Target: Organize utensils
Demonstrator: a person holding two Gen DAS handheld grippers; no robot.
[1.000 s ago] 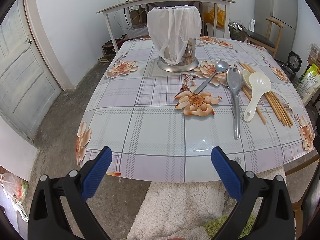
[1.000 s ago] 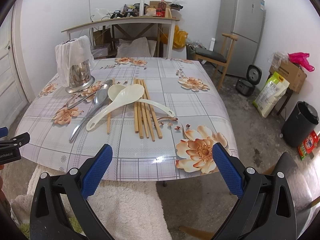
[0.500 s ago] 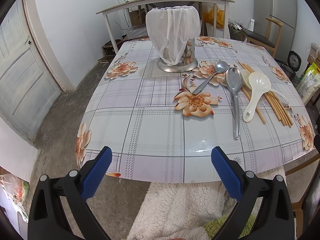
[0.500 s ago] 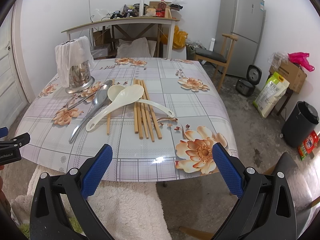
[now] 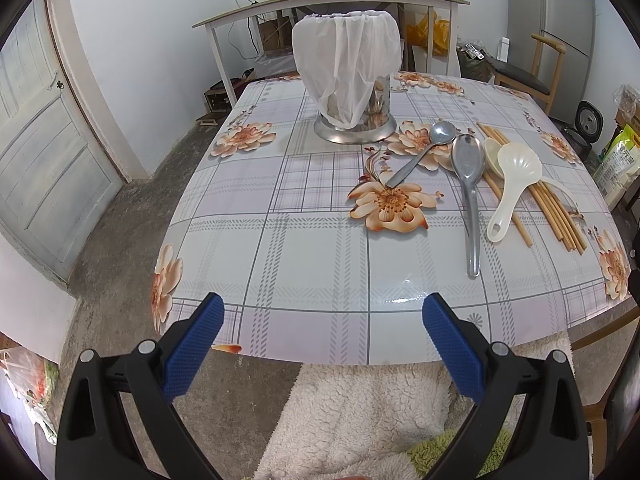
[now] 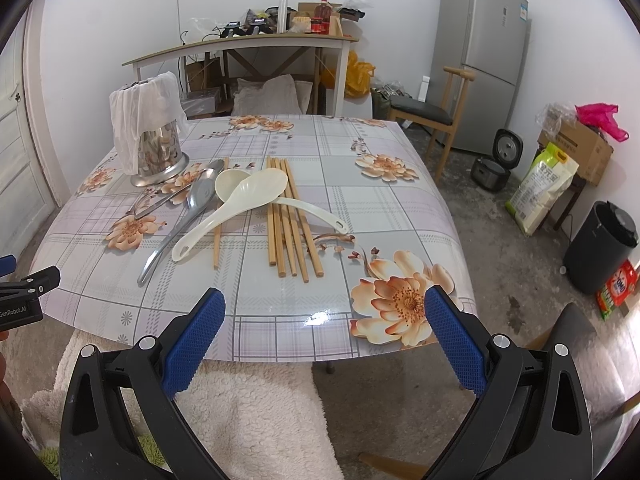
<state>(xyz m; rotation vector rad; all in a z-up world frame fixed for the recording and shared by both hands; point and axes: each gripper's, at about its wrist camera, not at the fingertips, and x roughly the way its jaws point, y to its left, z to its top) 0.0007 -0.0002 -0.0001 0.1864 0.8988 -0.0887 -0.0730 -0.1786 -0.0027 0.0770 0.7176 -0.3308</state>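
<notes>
- Hovering at the near edge of a floral-print table [image 5: 304, 264], the left gripper [image 5: 320, 332] and the right gripper [image 6: 324, 328] both hang with jaws spread wide and nothing between them.
- Utensils lie loose on the table's right half, none yet in the steel holder [image 5: 356, 120], which stands toward the far side draped with a thin white plastic bag [image 5: 346, 64].
- A small metal spoon [image 5: 420, 154] lies diagonally, its bowl nearest the holder; just beside it a long metal ladle [image 5: 470, 200] points its handle at the near edge.
- Two white plastic ladles rest atop a row of wooden chopsticks [image 6: 294, 228]: the upper ladle [image 6: 236, 210] crosses the lower ladle [image 6: 280, 198], whose thin handle runs out to the right.
- The metal pieces look stiff, smooth and likely slippery on the glossy cloth; each seems best pinched mid-handle, where the shaft is narrow.
- The plastic ladles appear light and rigid; the upper one's free handle end, clear of the chopsticks, looks the easiest hold, and lifting it first would probably avoid dragging the one beneath.
- The chopsticks are thin and light and could roll or scatter if nudged; gripping them across the middle, one or a few at a time, seems safest.
- The bag over the holder looks soft and flimsy, so anything dropped in would likely need to go straight down through its open top, which neither view shows clearly.
</notes>
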